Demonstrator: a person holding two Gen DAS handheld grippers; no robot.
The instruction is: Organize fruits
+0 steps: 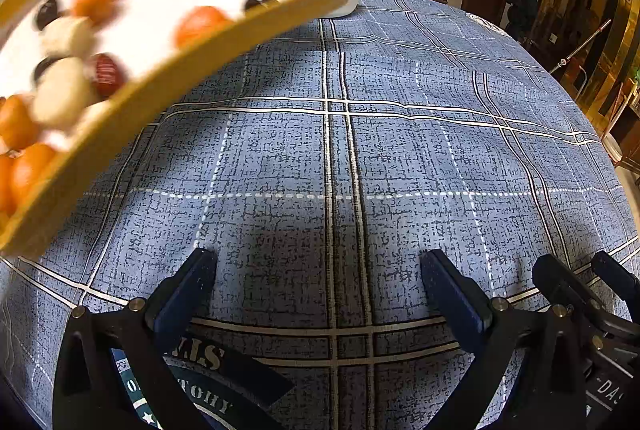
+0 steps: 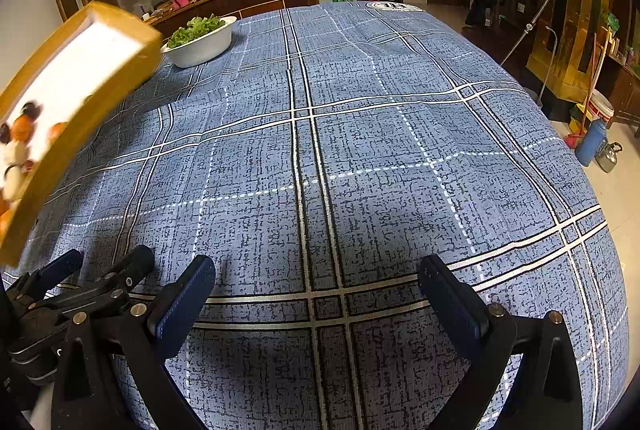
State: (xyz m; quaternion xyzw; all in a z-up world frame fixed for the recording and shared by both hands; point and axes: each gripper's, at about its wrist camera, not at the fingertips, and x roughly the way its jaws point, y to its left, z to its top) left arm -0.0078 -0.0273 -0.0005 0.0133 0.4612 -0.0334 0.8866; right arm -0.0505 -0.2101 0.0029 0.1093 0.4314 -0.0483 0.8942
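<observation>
Both grippers, L (image 1: 318, 294) & R (image 2: 316, 300), spread, empty; 1 tilted tray (image 1: 168, 97), blurred fruits; 1 bowl (image 2: 200, 47) greens.

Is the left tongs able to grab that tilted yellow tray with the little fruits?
Probably yes. The left tongs are open and empty, and the blurry yellow-rimmed tray hangs tilted just up and left of them, with only blue checked tablecloth between.

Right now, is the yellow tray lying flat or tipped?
Tipped. The yellow tray slants above the tablecloth, and the fruits gather at its lower end.
</observation>
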